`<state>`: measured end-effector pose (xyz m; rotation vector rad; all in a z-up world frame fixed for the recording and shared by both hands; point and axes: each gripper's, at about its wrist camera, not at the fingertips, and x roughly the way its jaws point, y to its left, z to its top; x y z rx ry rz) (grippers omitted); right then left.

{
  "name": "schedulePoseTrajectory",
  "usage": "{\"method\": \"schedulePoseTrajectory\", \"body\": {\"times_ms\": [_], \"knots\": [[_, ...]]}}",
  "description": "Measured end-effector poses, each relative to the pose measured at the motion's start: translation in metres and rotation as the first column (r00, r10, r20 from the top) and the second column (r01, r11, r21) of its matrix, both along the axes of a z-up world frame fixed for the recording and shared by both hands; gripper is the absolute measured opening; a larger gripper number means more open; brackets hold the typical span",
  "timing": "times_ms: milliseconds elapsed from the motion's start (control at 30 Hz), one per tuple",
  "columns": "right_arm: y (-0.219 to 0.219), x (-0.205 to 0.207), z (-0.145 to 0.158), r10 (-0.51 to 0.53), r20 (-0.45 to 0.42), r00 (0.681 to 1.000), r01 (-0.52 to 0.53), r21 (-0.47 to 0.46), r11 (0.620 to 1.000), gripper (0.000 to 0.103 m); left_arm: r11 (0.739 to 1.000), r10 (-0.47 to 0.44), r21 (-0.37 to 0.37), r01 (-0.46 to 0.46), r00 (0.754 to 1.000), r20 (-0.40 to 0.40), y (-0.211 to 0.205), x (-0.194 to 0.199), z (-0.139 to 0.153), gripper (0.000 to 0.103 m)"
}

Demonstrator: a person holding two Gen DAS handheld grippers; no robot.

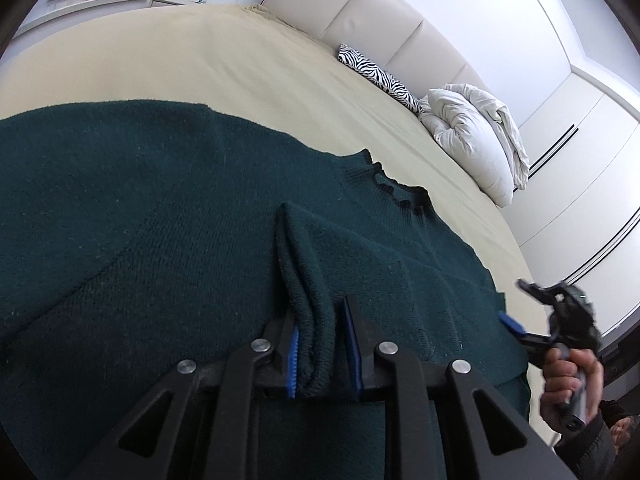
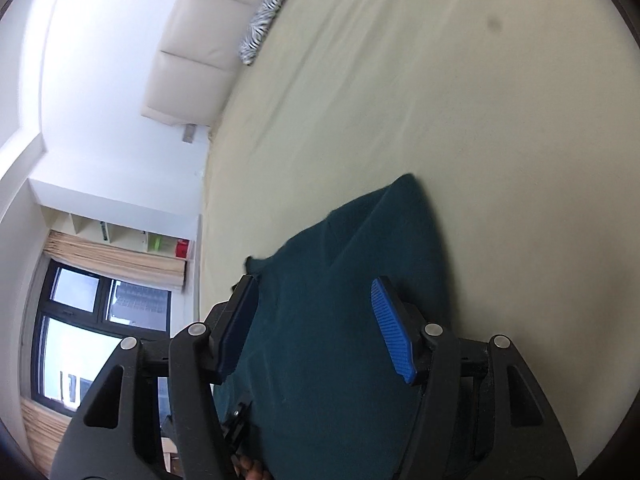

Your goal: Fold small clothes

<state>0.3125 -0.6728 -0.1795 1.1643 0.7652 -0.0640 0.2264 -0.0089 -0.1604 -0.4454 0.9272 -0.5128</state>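
A dark green knitted sweater [image 1: 160,208] lay spread across the beige bed [image 1: 200,52], its collar [image 1: 396,188] toward the white padded headboard [image 1: 360,4]. The left hand-held gripper [image 1: 320,344] stood over the garment with a raised fold of the knit [image 1: 308,304] between its blue pads; the left pad lay against the fold, while a small gap showed beside the right pad, so the jaws stood slightly apart and were not pressing on it. The right hand-held gripper [image 2: 316,332], held by a hand [image 1: 568,380] at the sweater's right edge, had its jaws standing about half open, with nothing between them, above the cloth. Near the headboard lay a zebra-striped cushion [image 1: 380,76] and, just beside it, a bundled white duvet [image 1: 472,136], both well apart from the sweater. White wardrobe doors [image 1: 580,168] stood beyond the bed. In the right wrist view, a window [image 2: 92,340] with curtains and a shelf [image 2: 120,232] lay at the bed's far side.
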Motion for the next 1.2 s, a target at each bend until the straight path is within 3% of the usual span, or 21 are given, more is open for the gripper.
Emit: {"method": "schedulePoseTrajectory", "body": {"times_ms": [100,300,367,433,567,633,700,767,867,933,967,1000,1100,1200], "knots": [[-0.011,-0.007,-0.013,-0.004,0.045,0.999,0.0,0.09,0.996,0.054,1.0,-0.004,-0.015,0.004,1.0,-0.002,0.001,0.002,-0.002,0.022],[0.007,-0.036,0.008,0.071,0.029,0.997,-0.072,0.021,0.997,0.057,1.0,-0.006,-0.024,0.006,1.0,0.002,0.001,0.004,-0.003,0.022],[0.019,-0.039,0.008,0.123,-0.001,0.992,-0.122,-0.039,0.992,0.058,1.0,-0.006,-0.025,0.006,1.0,0.001,0.001,0.004,-0.002,0.022],[0.024,-0.046,0.009,0.138,0.037,0.99,-0.134,-0.095,0.986,0.057,1.0,-0.007,-0.025,0.007,1.0,0.002,0.001,0.004,-0.003,0.022],[0.019,-0.062,0.015,0.09,0.051,0.995,-0.088,-0.042,0.995,0.058,1.0,-0.007,-0.028,0.007,1.0,0.005,0.001,0.005,-0.004,0.022],[0.023,-0.061,0.019,0.114,0.043,0.993,-0.111,-0.079,0.991,0.059,1.0,-0.008,-0.029,0.008,1.0,0.007,0.001,0.005,-0.003,0.022],[0.032,-0.085,0.002,0.157,0.013,0.987,-0.154,-0.119,0.981,0.059,1.0,-0.008,-0.029,0.008,1.0,0.007,0.0,0.005,-0.004,0.022],[0.033,-0.087,-0.004,0.171,0.049,0.984,-0.163,-0.132,0.978,0.057,1.0,-0.008,-0.027,0.008,1.0,0.007,0.0,0.006,-0.004,0.022],[0.027,-0.098,-0.01,0.111,0.071,0.991,-0.105,-0.072,0.992,0.053,0.999,-0.009,-0.048,0.009,1.0,-0.007,0.002,0.006,-0.003,0.021],[0.033,-0.111,0.001,0.063,0.041,0.997,-0.058,-0.1,0.993,0.055,0.999,-0.012,-0.052,0.01,0.999,-0.045,0.007,0.005,0.004,0.022],[0.038,-0.119,0.01,0.052,0.032,0.998,-0.047,-0.134,0.99,0.055,0.999,0.001,-0.045,-0.004,0.998,-0.064,0.014,-0.001,0.011,0.03],[0.043,-0.133,0.02,0.054,0.041,0.998,-0.046,-0.167,0.985,0.058,0.998,0.026,-0.052,-0.03,0.998,-0.065,0.025,-0.011,0.02,0.049],[0.066,-0.162,0.049,0.085,0.099,0.991,-0.063,-0.207,0.976,0.058,0.983,0.134,-0.127,-0.133,0.991,0.003,0.075,-0.047,0.048,0.088],[0.088,-0.184,0.062,0.102,0.133,0.986,-0.076,-0.192,0.979,0.058,0.924,0.303,-0.243,-0.296,0.953,-0.009,0.151,-0.086,0.057,0.093]]}}
